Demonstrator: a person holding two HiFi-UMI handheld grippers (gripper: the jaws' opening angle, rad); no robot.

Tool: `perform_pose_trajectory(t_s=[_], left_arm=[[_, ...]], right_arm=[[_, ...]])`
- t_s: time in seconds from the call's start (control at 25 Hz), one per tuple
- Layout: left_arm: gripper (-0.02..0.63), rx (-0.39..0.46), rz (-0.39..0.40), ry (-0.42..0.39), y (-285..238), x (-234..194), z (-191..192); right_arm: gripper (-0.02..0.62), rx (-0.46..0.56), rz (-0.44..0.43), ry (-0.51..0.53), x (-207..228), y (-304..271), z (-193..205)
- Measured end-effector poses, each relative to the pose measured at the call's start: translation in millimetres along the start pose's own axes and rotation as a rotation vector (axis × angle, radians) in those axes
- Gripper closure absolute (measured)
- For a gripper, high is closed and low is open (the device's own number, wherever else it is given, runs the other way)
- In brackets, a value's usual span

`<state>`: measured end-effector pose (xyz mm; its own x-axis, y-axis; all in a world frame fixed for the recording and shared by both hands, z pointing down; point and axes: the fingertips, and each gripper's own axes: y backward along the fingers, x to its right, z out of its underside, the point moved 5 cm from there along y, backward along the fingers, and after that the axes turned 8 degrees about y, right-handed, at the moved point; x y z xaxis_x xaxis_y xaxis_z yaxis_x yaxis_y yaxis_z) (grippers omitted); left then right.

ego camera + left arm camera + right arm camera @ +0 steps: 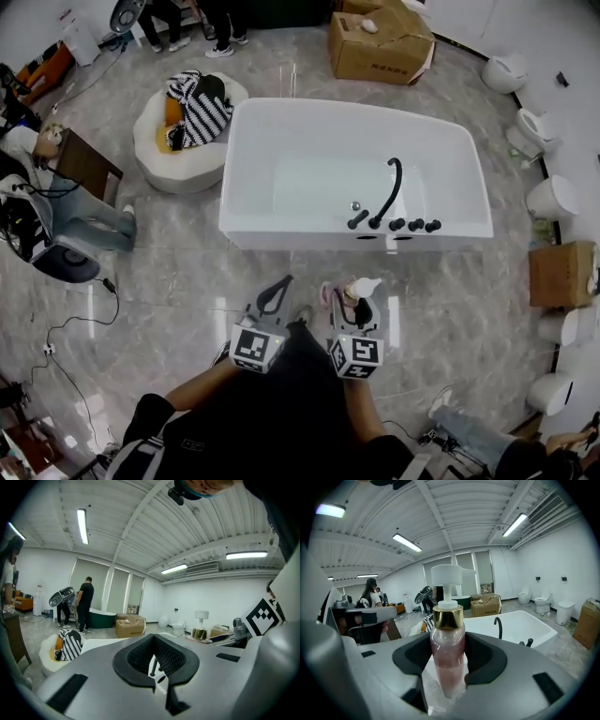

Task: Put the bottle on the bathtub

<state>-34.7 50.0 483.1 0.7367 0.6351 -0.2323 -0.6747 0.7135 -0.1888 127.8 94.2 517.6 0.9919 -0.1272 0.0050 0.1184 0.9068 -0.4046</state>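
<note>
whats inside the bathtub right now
Only bare white basin shows inside the bathtub; a black faucet arches over it from the near rim. That rim hides the near inner wall.

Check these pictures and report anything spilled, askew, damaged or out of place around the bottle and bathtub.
Nothing stands out. The bottle stands upright in the right claw, its pump cap on, with no spill visible. The bathtub looks whole, and its black tap is in place.

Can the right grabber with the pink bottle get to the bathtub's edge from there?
Probably yes. The right gripper holds the bottle, and only bare floor lies between it and the bathtub's near rim; the black taps fill just part of it.
</note>
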Motion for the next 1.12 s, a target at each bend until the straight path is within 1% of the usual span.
perform_pose_trajectory(t_s=[0.16, 0.24, 0.4, 0.52, 0.92, 1.12], left_arm=[[0.591, 0.036, -0.056, 0.015, -27.1, 10.2, -7.8], [0.591, 0.039, -0.083, 0.026, -37.0, 12.7, -8.5], [0.591, 0.031, -0.119, 0.024, -51.7, 15.3, -11.6], [0.591, 0.060, -0.137, 0.015, -63.0, 10.9, -20.3], [0.591, 0.073, -0.140, 0.005, -103.7, -22.8, -27.0], [0.591, 0.059, -0.144, 0.021, -124.9, -42.0, -31.3]], right_arm=[[0.383, -0.001, -0.053, 0.011, 32.4, -20.0, -2.5], [0.383, 0.002, -0.076, 0.021, 46.3, -30.3, -7.8], [0.383, -0.005, -0.107, 0.031, 62.9, -48.3, -13.5], [0.383, -0.012, -0.116, 0.038, 70.7, -66.6, -16.2], [0.383, -0.055, -0.117, 0.046, 76.8, -128.2, -8.7], [0.383, -0.126, -0.105, 0.075, 83.0, -177.1, 9.3]])
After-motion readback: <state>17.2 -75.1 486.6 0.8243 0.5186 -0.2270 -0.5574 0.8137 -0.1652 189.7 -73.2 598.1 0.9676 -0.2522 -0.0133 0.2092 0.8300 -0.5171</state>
